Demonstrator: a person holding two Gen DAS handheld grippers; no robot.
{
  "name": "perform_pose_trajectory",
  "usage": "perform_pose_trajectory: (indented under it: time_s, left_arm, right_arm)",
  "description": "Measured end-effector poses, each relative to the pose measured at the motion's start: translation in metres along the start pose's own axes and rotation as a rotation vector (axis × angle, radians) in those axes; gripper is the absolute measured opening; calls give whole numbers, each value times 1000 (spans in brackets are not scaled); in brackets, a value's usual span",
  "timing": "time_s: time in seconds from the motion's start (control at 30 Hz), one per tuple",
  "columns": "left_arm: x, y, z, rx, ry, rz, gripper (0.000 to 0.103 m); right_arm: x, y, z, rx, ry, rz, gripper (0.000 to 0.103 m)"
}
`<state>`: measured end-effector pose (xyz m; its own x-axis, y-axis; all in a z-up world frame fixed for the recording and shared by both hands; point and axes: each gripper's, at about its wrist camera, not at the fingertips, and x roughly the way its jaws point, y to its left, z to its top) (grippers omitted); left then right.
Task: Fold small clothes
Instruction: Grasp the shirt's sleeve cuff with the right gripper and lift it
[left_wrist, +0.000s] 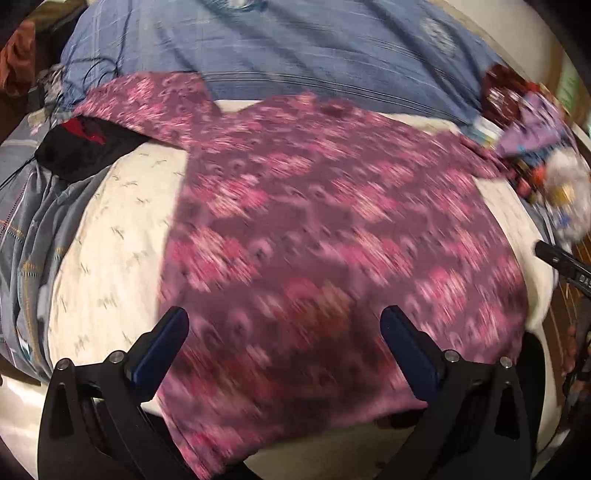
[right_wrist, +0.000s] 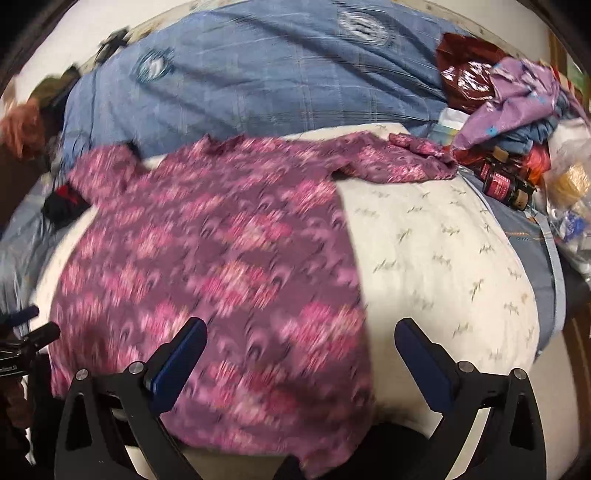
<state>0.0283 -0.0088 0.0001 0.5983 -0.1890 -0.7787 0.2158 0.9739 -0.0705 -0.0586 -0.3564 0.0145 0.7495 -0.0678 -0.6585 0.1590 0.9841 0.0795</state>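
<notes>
Your left gripper (left_wrist: 284, 325) and right gripper (right_wrist: 301, 336) are both spread wide above the flat purple shirt (left_wrist: 314, 229).

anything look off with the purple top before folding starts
The purple top lies mostly flat on the cream pillow, but its right sleeve is bunched and crumpled at the cuff, near the dark bottles.

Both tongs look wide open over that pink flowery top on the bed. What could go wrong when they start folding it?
The patterned top is not flat: one sleeve lies bunched near the bottles and clutter, so a fold might trap the wrinkle or nudge those things. The left tongs and right tongs both hang open over the hem; pinching there may also catch the cream cover underneath. Both views are blurred, so aim could be off.
</notes>
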Motion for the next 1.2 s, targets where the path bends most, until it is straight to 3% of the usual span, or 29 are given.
perform_pose_trajectory:
  time_s: [0.23, 0.37, 0.5, 0.6, 0.63, 0.67, 0.7, 0.73, 0.77, 0.83, 0.93, 1.03, 1.1, 1.13, 1.2]
  left_arm:
    - [64, 64, 85, -144, 93, 68, 103]
    - [106, 97, 130, -249, 153, 97, 103]
    - [137, 118, 160, -340, 185, 103, 103]
    - [152, 120, 175, -347, 192, 118, 103]
    - [157, 120, 179, -340, 192, 127, 103]
    - [161, 119, 183, -330, 193, 138, 103]
    - [165, 118, 186, -319, 196, 147, 103]
    - [168, 117, 189, -307, 199, 160, 103]
    - [171, 117, 193, -299, 199, 172, 103]
    - [173, 122, 200, -286, 188, 187, 103]
    - [176, 128, 208, -292, 153, 206, 103]
    - [194, 135, 210, -325, 199, 230, 103]
    - [207, 140, 210, -366, 240, 214, 103]
    - [210, 141, 210, -379, 242, 205, 103]
    - [207, 142, 209, -396, 224, 181, 103]
  right_arm:
    - [45, -79, 88, 85, -51, -125, 96]
    - [93, -120, 147, 84, -59, -226, 96]
    - [163, -143, 200, 25, -1, -336, 96]
    - [213, -150, 220, -45, 75, -425, 96]
    - [228, -154, 225, -78, 112, -470, 93]
    - [242, -157, 227, -115, 142, -507, 78]
    - [250, -161, 229, -131, 163, -501, 67]
    - [253, -166, 231, -123, 172, -461, 32]
    - [251, -174, 233, -90, 176, -417, 10]
    - [230, -194, 242, -13, 108, -336, 9]
    - [188, -232, 244, 138, -43, -337, 7]
    - [180, -282, 231, 305, -15, -380, 7]
    - [177, -300, 217, 407, 3, -302, 7]
    - [168, -304, 210, 439, -29, -240, 10]
    - [151, -304, 200, 478, -69, -199, 14]
